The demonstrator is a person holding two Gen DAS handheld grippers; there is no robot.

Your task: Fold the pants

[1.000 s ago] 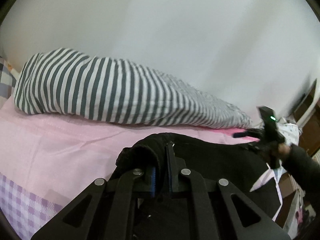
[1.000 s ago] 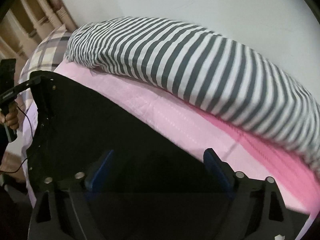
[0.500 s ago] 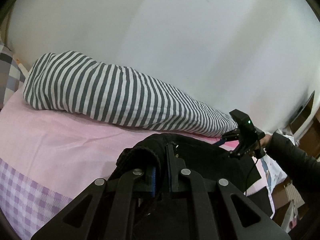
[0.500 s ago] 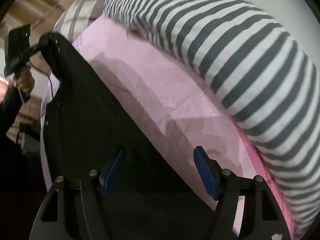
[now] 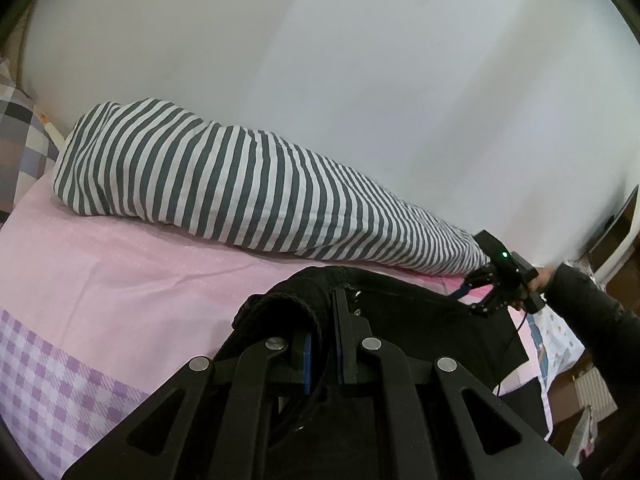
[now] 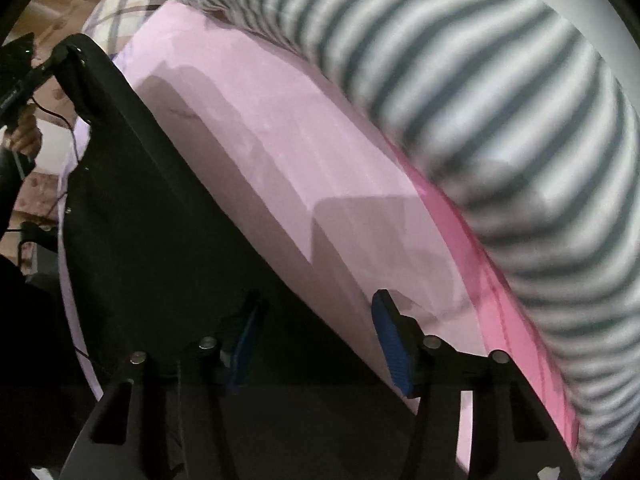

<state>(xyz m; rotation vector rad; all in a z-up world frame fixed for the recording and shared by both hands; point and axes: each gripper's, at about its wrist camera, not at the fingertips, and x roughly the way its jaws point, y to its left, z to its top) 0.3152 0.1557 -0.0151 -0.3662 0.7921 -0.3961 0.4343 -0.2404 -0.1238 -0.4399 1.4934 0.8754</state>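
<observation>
Left wrist: left hand-held gripper (image 5: pixel 323 344) pinches black pants (image 5: pixel 400 300); striped bedding (image 5: pixel 240 192) behind (right hand-held gripper (image 6: pixel 316 344) closing, unpressed).

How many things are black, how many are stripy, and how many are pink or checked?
Black: 3, the pants, the left gripper and the right gripper
Stripy grey and white: 1, the duvet
Pink: 1, the sheet
Checked: 1, the pillow
Total: 6

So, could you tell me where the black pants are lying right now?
The black pants lie on the pink sheet, nearer than the striped duvet by the wall, one end pinched in the left gripper.
</observation>
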